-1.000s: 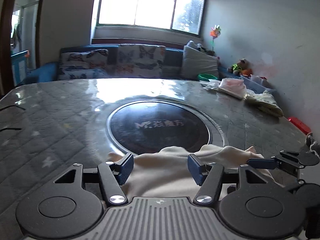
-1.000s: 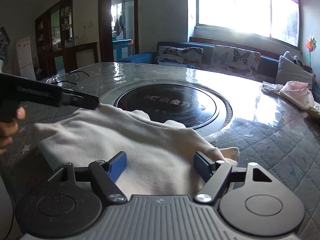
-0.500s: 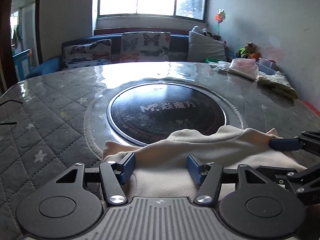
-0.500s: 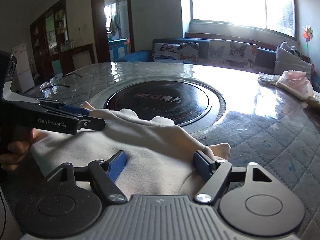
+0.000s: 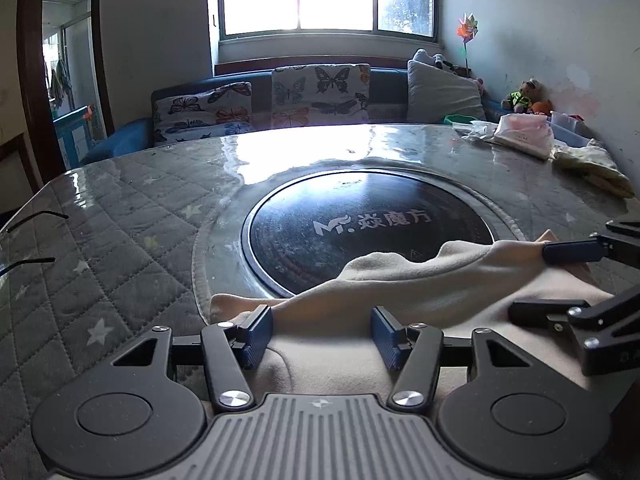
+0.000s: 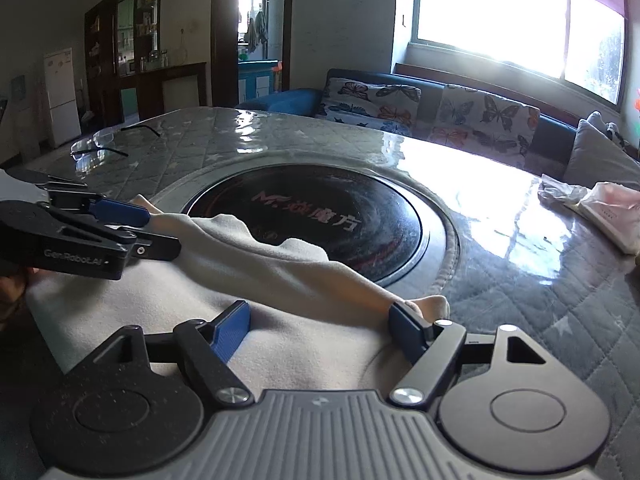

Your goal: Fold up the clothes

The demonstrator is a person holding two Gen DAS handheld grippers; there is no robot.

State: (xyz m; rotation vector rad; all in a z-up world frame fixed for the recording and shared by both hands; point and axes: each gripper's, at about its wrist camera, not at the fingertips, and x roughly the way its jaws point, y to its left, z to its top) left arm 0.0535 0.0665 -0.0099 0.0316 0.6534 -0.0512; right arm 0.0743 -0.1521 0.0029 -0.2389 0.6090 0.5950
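plainly, the cloth is a cream, fleecy garment, rumpled, with a raised fold running across it. it lies at the near edge of the table, its far edge lapping onto the black disc. its long axis runs side to side along that edge. the left gripper hovers low over the cloth's left part, jaws spread wide, pointing toward the window. the right gripper sits likewise over the right end, jaws apart, gripping nothing.
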